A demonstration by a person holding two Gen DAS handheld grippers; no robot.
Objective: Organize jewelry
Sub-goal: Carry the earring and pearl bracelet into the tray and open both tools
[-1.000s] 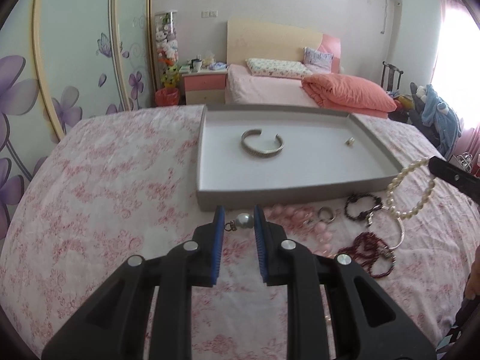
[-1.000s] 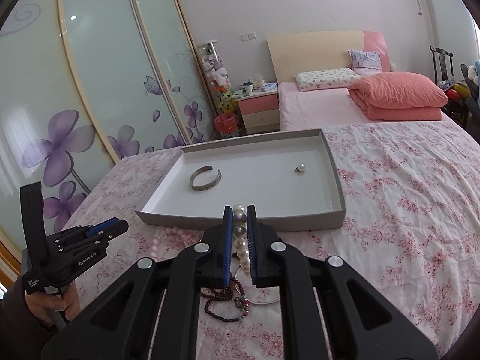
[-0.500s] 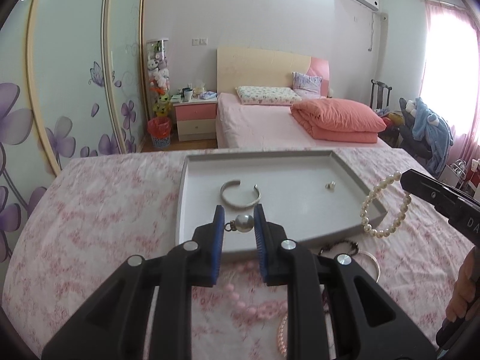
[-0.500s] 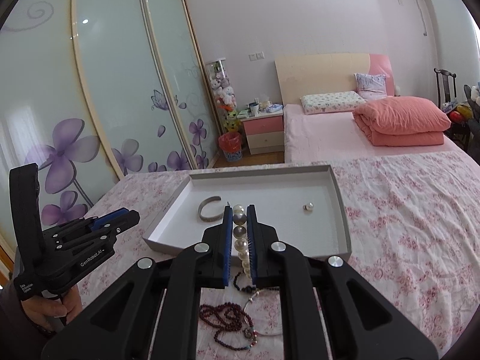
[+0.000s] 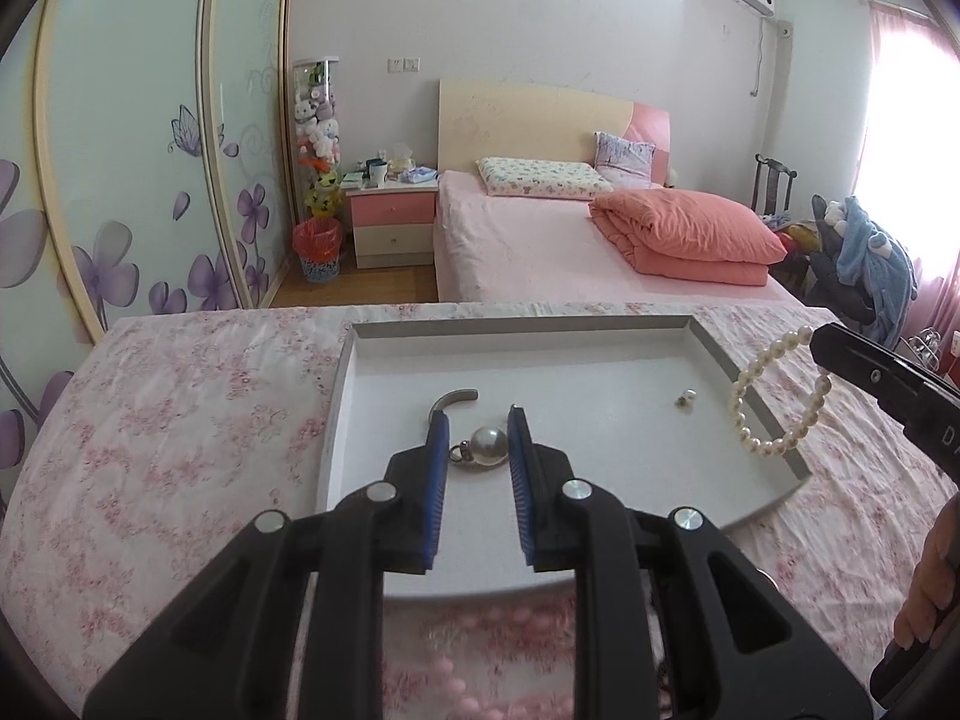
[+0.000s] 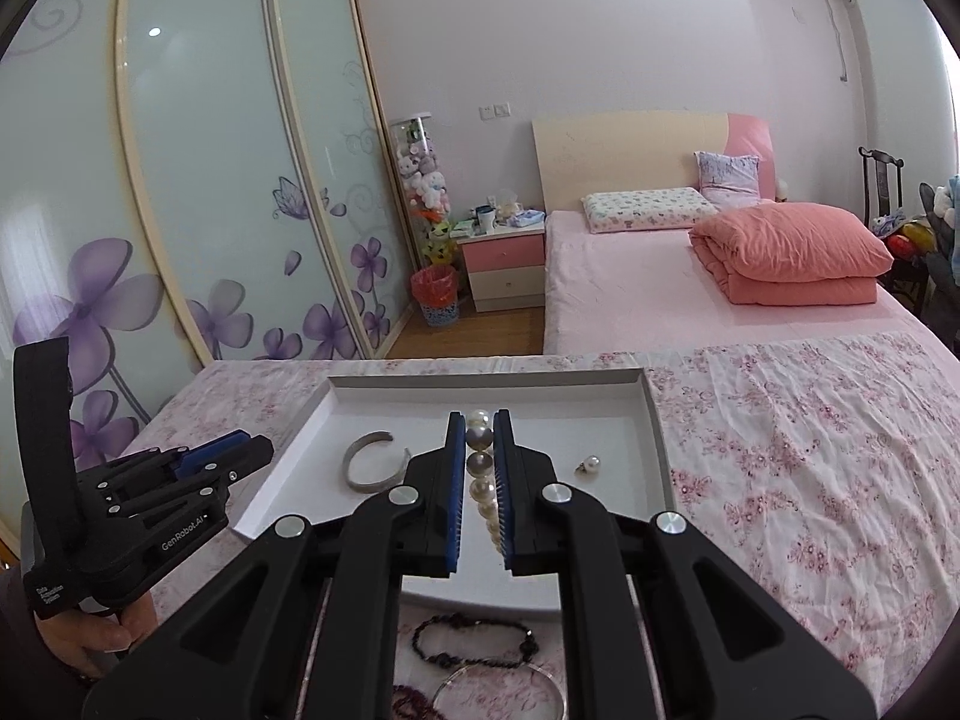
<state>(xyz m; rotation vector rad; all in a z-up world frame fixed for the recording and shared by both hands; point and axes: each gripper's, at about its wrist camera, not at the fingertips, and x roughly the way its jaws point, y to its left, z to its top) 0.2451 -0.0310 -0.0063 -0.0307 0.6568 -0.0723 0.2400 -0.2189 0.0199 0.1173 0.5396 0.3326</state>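
Over the grey tray (image 5: pixel 708 336), left gripper (image 5: pixel 479 443) pinches a pearl earring (image 5: pixel 485 447), right gripper (image 6: pixel 479 456) apparently clamps a pearl bracelet (image 6: pixel 482 480).

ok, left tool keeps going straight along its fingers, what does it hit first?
Most likely the silver cuff bracelet on the grey tray floor, just past the pearl earring that the left tool holds. Depth is unclear; it might touch bare tray first.
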